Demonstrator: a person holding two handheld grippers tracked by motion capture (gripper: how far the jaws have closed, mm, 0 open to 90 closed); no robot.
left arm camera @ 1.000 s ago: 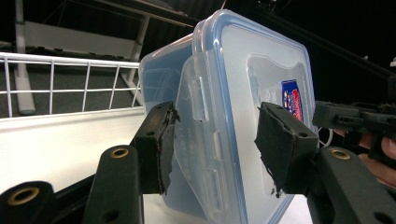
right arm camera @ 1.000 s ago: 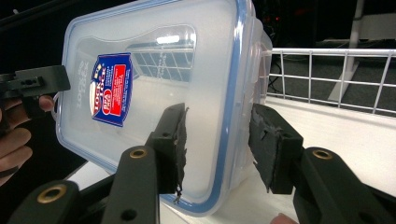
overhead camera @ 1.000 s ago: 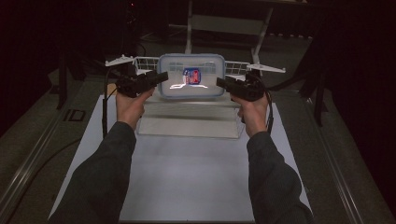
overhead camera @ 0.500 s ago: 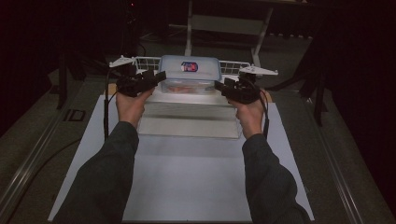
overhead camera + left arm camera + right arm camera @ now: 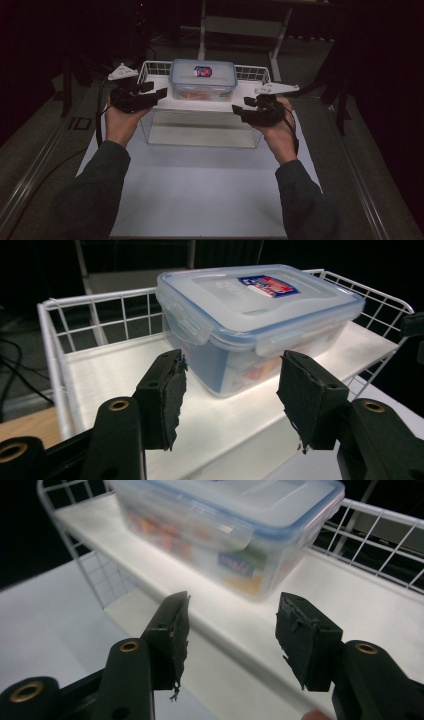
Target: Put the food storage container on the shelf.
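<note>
Nearest, two sleeved forearms reach over one white bench (image 5: 200,200). Each hand carries one hand-held gripper. The left hand-held gripper (image 5: 161,93) has its jaws apart with nothing between them, after widening and then easing in slightly. The right hand-held gripper (image 5: 236,110) is likewise parted and empty, its jaws having just been opening. Between and beyond them stands one white wire shelf (image 5: 250,75). On its top, toward the far side, sits one clear plastic box (image 5: 202,82) with a blue-rimmed lid, clear of both grippers.
</note>
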